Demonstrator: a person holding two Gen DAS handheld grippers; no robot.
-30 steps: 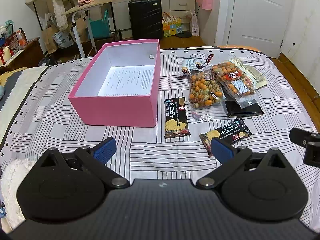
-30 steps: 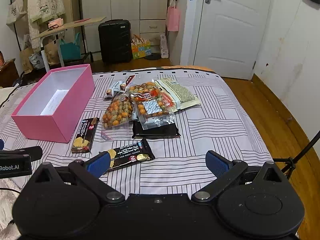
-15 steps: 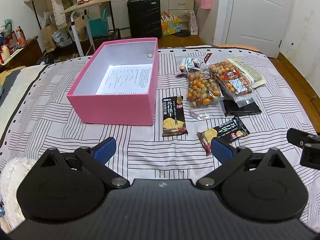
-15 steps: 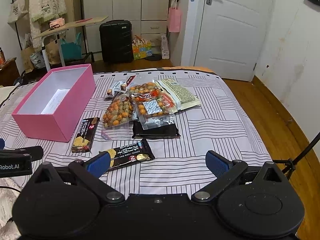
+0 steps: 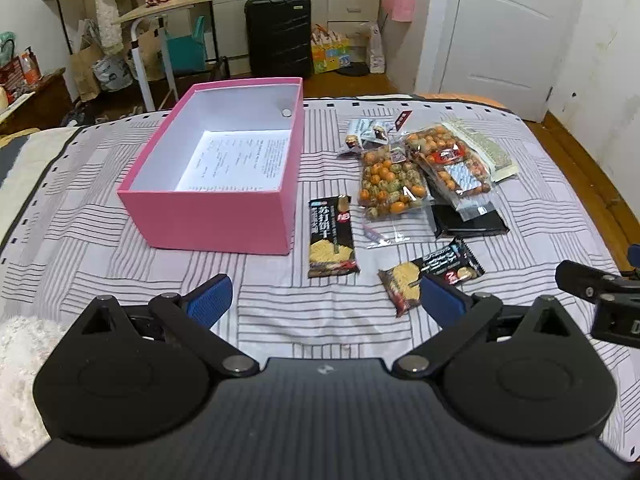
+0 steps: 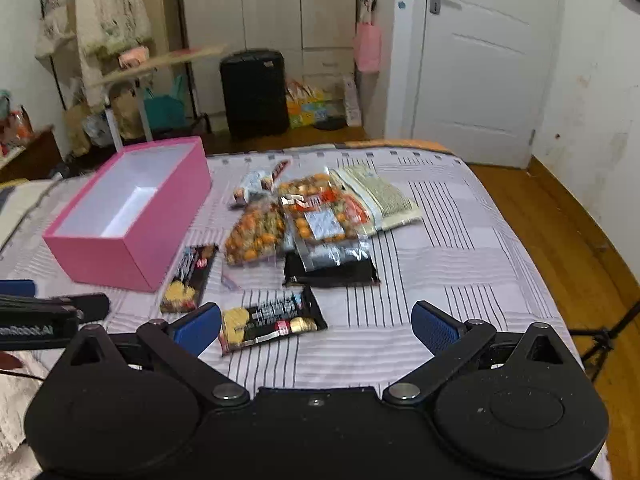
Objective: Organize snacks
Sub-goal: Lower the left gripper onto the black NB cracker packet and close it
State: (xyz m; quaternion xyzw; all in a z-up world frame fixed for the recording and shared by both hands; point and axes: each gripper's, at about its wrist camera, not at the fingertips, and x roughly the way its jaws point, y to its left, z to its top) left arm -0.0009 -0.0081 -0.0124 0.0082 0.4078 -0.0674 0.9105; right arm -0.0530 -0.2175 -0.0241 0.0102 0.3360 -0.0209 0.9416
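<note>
An open pink box [image 5: 224, 208] [image 6: 132, 248] stands on the striped bedspread, with only a printed sheet inside. To its right lie two black cracker packets [image 5: 331, 236] [image 5: 430, 272], two clear bags of orange snacks [image 5: 390, 184] [image 5: 448, 162], a flat black packet [image 5: 470, 222], a green-speckled packet [image 5: 486, 148] and small wrappers [image 5: 364, 136]. My left gripper [image 5: 324, 300] is open and empty, low over the bed in front of the box. My right gripper [image 6: 316, 326] is open and empty, just before the nearer cracker packet [image 6: 272, 318].
The bed's right edge drops to a wooden floor [image 6: 568, 224]. A fluffy white cloth [image 5: 16, 356] lies at the near left. A black suitcase [image 5: 278, 34], a folding table [image 5: 172, 4] and a white door [image 6: 476, 64] stand beyond the bed.
Both grippers have moved forward and slightly lower toward the snacks; the right view is blurred by motion. The snacks and box have not moved.
</note>
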